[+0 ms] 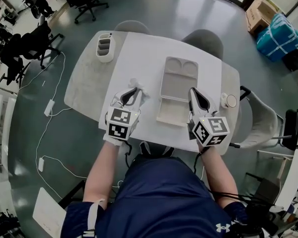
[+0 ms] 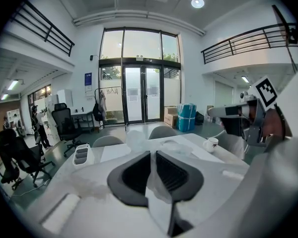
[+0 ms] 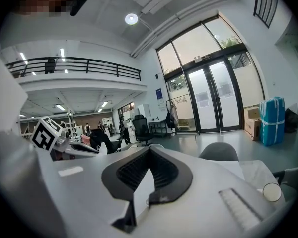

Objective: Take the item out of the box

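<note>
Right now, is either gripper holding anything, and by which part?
The left gripper is shut on a crumpled clear plastic wrapper, pinched at its near edge. The right gripper is shut, nothing between its jaws.

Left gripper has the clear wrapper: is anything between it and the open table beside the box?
Nothing visible does. The left gripper is shut on the wrapper, which is outside the box, over the table to its left. The organizer and cup sit well away.
</note>
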### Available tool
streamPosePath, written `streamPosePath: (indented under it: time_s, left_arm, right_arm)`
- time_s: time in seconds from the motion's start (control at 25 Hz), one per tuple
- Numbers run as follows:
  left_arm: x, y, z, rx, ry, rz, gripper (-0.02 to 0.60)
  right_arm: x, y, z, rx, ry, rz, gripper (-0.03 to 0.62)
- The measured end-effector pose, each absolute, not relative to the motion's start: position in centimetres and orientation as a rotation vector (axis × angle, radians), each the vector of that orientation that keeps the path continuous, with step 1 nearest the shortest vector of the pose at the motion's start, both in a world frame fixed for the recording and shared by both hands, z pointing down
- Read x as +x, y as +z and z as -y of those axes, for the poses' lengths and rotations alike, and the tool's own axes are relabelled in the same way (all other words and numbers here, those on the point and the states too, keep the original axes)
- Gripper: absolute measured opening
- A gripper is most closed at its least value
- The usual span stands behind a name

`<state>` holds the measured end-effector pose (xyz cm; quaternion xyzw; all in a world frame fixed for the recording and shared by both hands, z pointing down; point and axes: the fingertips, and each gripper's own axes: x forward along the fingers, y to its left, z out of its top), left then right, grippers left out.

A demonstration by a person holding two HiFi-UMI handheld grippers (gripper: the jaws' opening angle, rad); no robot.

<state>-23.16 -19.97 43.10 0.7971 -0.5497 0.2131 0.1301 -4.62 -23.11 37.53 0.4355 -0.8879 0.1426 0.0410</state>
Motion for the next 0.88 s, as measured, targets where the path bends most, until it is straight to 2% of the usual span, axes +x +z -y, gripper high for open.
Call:
streamPosePath:
  time_s: [0.88]
  left_arm:
    - [-22.8, 42.4, 20.3, 2.336, 0.619, 1.590, 0.041]
  right_arm:
    - [-4.1, 36.0, 23.1, 1.347, 0.375, 2.764, 0.002]
